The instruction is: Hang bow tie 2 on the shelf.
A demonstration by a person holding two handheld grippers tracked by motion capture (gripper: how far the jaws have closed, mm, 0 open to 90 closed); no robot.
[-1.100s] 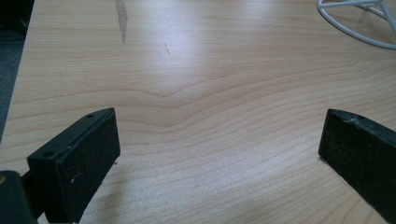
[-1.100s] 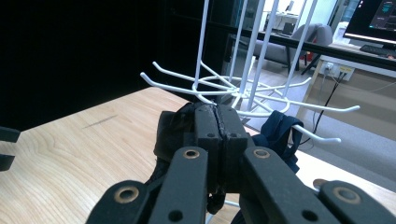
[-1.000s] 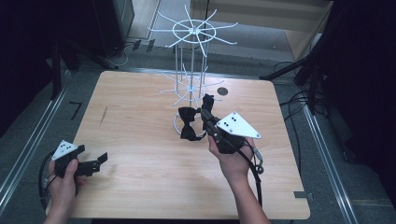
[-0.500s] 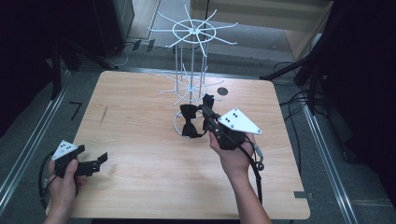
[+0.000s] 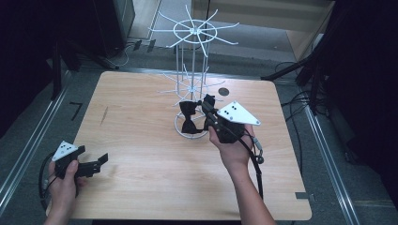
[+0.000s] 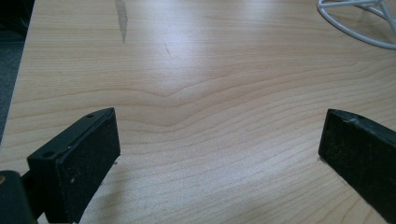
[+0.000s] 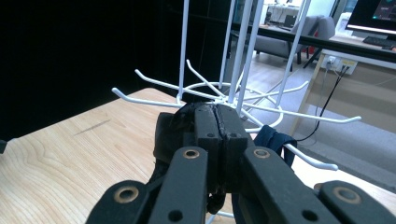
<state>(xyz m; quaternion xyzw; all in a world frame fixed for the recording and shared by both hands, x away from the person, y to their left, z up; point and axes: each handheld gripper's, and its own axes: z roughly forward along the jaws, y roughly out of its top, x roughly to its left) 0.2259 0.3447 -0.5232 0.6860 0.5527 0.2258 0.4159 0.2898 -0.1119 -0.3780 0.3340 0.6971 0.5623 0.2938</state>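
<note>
While gripped between tight-closed jaws of the right gripper [image 5: 207, 104], black bow tie [image 5: 190, 116] up against the white wire rack [image 5: 193, 70], just over its round base ring and beside the lower ring of hooks. Dark cloth squeezed thin between the pads [image 7: 205, 123] in the right gripper view. Far from the rack, near the front left corner of the wooden table [image 5: 141, 131], left gripper [image 5: 103, 159] low over bare wood, jaws spread wide, nothing between them

A light wooden table [image 5: 141, 140] carries a white wire rack [image 5: 192, 89], whose ring base rests on it.
</note>
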